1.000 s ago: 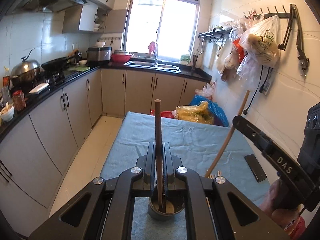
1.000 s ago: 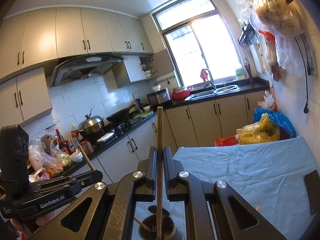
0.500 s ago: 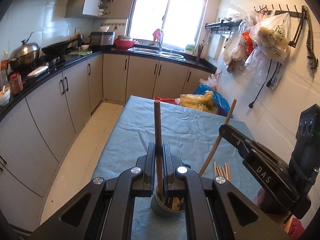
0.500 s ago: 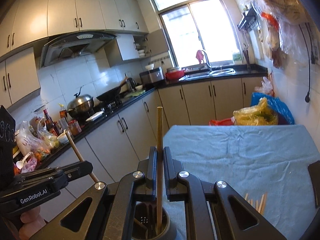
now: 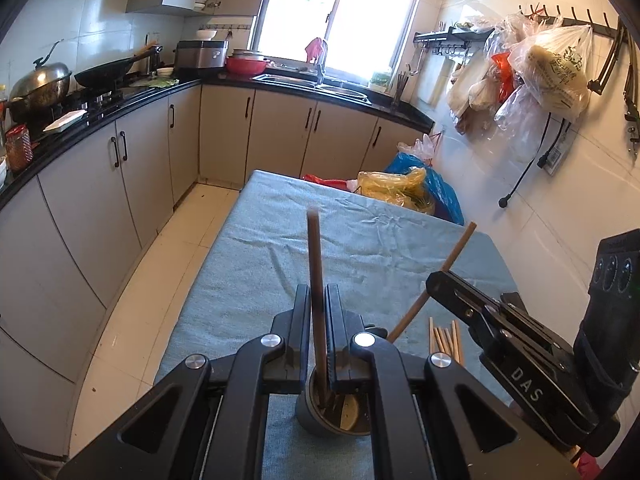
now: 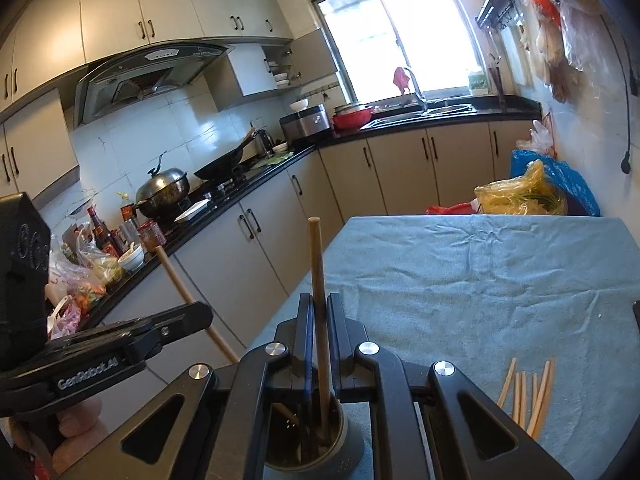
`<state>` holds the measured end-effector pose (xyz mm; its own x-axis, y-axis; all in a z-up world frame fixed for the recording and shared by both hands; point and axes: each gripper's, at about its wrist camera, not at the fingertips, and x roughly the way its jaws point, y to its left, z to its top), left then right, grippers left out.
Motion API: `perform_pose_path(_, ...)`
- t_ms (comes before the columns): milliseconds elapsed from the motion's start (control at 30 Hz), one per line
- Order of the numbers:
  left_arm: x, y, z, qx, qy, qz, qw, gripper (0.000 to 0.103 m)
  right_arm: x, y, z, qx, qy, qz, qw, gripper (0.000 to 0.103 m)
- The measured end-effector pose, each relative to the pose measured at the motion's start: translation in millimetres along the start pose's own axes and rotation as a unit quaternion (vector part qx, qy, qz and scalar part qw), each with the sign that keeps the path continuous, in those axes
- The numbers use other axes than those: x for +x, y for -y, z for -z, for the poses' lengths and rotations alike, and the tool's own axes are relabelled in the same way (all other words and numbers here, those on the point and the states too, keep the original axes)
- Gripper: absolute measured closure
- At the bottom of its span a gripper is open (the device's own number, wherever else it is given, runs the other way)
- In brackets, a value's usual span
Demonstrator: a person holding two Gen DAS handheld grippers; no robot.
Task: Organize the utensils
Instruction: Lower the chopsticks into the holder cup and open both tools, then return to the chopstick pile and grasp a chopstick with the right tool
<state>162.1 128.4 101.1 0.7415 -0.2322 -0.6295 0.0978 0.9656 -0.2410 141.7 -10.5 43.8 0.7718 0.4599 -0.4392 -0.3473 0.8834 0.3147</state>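
Your holder (image 6: 316, 446) sits on the table (image 6: 460, 280) at six o'clock, loose chopsticks (image 6: 528, 396) at four, counter (image 6: 240, 184) at ten.

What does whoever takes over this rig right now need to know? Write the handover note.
Left gripper: shut on a dark chopstick, its lower end already inside the metal cup.
Right gripper: shut on a light chopstick, its lower end also in the cup.
The cup stands on the blue tablecloth at the near edge of the table, just under both grippers.
Done: two chopsticks brought to the cup, neither released yet.
Left: open both grippers to drop them, then collect the loose chopsticks lying on the cloth to the right of the cup and put them in too.
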Motion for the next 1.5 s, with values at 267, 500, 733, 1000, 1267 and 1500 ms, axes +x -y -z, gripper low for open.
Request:
perform_pose_path(267,-13,-3,-4,-0.005,0.018,0.003,0.9998,0.078,-15,-3,-6,-0.001,0.017,-0.008,1.0,0.095)
perform_pose_path(500,-34,-6,-5,-0.012,0.04,0.0,0.9991,0.074,-38,-3,-13,0.005,0.039,-0.014,0.999,0.095)
perform_pose_path(733,-62,1,16,0.009,0.066,-0.029,0.9973,0.072,-75,10,-6,0.021,0.051,-0.019,0.998,0.094)
perform_pose_path(1000,-72,39,69,0.057,0.065,-0.038,0.9955,0.068,-116,46,27,0.046,0.049,0.004,0.998,0.085)
perform_pose_path(1267,-21,88,134,0.114,-0.018,-0.007,0.9933,0.068,-141,109,68,0.102,0.022,0.053,0.993,0.085)
perform_pose_path(1500,52,109,183,0.142,-0.114,-0.023,0.9829,0.068,-134,173,95,0.186,-0.028,0.083,0.979,0.085)
